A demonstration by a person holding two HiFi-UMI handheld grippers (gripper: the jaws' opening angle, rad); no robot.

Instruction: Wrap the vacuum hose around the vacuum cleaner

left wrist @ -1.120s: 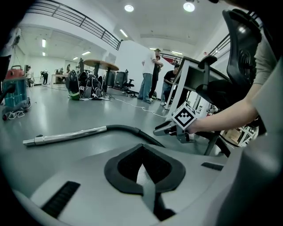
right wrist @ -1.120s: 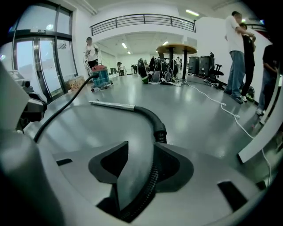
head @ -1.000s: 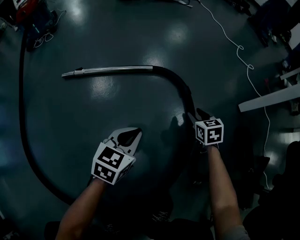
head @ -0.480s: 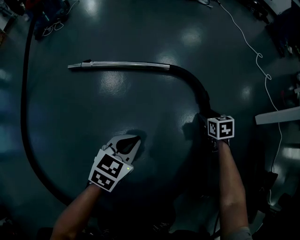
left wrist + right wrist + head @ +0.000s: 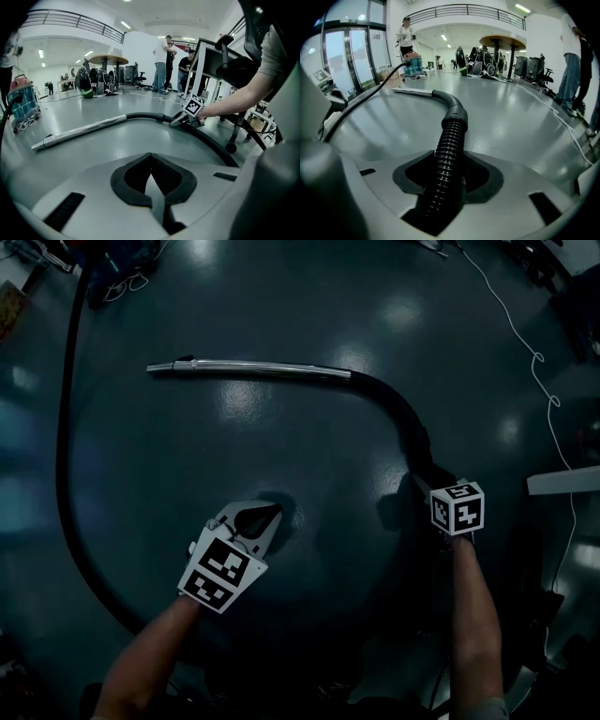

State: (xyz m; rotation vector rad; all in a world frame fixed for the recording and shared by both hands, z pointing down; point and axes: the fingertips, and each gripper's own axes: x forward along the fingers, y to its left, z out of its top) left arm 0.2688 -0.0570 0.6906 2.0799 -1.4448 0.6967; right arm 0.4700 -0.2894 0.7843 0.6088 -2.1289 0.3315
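Holding the hose (image 5: 449,140) with your right gripper (image 5: 449,164) only, you had one contact point on a long, heavy run. Its jaws had just been closing, the ribbed section sat between them, and the pads looked pressed on it, just behind the smooth cuff. Your left gripper (image 5: 265,517) was clenched on nothing and hung over bare floor (image 5: 309,456), well apart from any part of the hose.

Risks as I judged them:
- Slip: the ribs could ratchet through the jaws if you pulled along the hose rather than lifting it. The grip looked fresh and maybe not fully set.
- Wand swing: the metal wand (image 5: 253,369) lay flat on the floor beyond the cuff. Lifting from that grip point would probably drag or whip its free end.
- Vacuum cleaner (image 5: 22,101): it stood far off at the other end, and the hose lay in a wide arc (image 5: 66,474) along your left. A hard tug might roll or tip it instead of gathering slack.
- Snag: the arc ran under your left arm toward your feet, so you could step on it. The white cable (image 5: 525,343) lay on your right too.
- An empty left gripper meant nothing was guiding the slack — loops would likely twist.
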